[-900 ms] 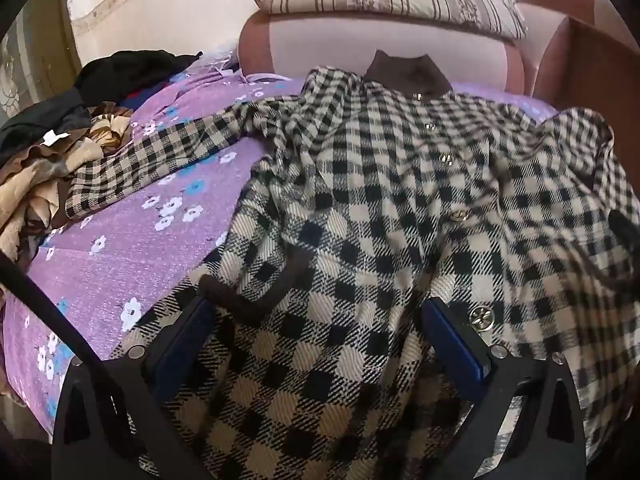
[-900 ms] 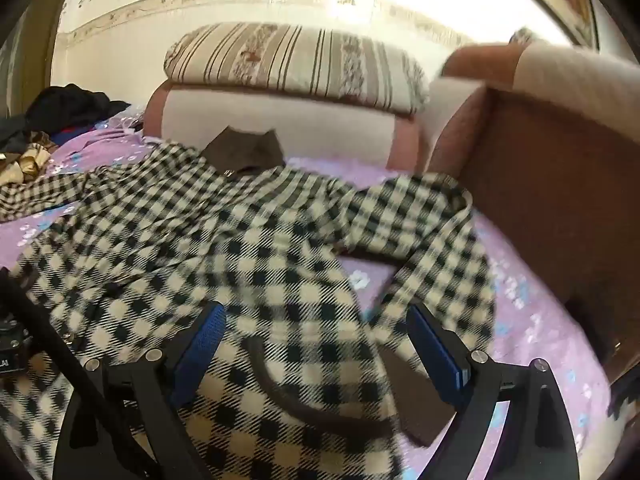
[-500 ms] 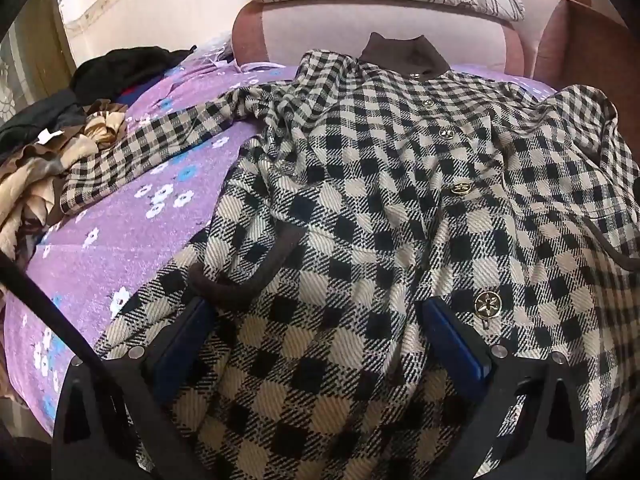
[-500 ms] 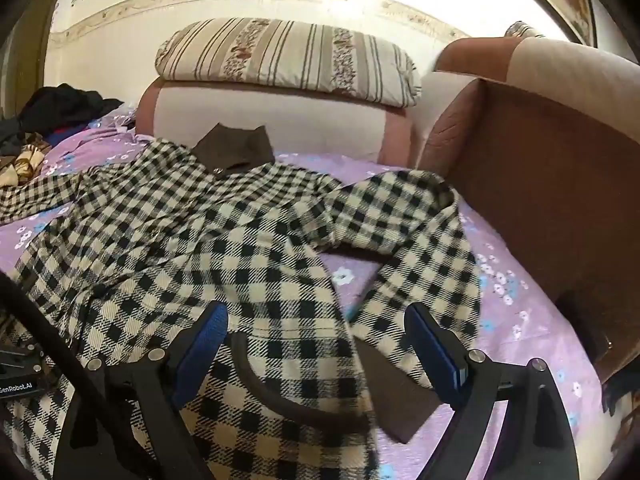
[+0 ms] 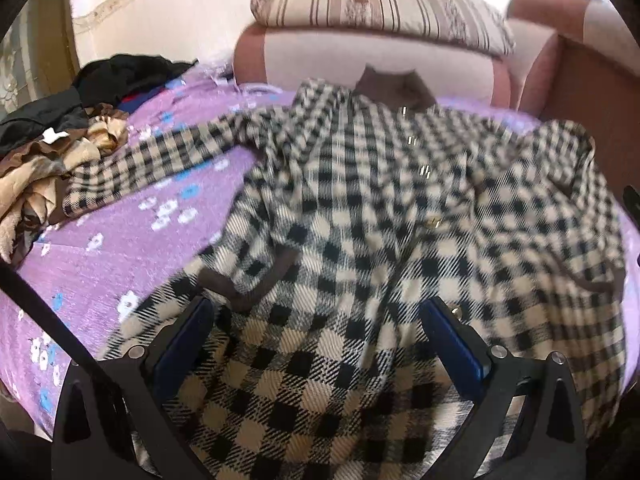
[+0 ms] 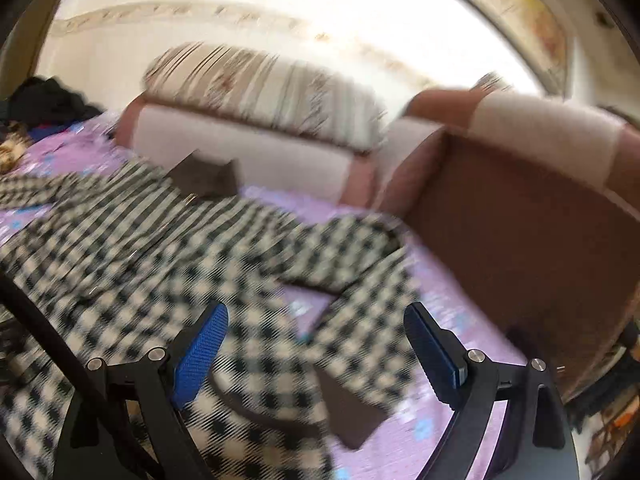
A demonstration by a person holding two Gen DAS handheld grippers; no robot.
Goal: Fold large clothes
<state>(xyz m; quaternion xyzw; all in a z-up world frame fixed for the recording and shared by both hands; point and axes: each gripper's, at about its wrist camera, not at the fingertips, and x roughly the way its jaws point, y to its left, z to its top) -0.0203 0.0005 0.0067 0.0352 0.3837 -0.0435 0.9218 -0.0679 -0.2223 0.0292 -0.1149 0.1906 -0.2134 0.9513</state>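
A black-and-cream checked coat with a brown collar lies spread face up on the purple flowered bedsheet, its gold buttons down the middle. One sleeve stretches out to the left; the other sleeve is bent on the right, ending in a brown cuff. My left gripper hovers open over the coat's lower front, nothing between its blue pads. In the blurred right wrist view, my right gripper stands open above the coat's right edge and bent sleeve.
A heap of dark and tan clothes sits at the bed's left side. A striped pillow rests on the padded headboard. A brown upholstered side wall bounds the bed on the right.
Both views have tilted upward and gone blurred; the right gripper's view shows more wall and headboard than before. The coat lies as it did. Both grippers stay open.
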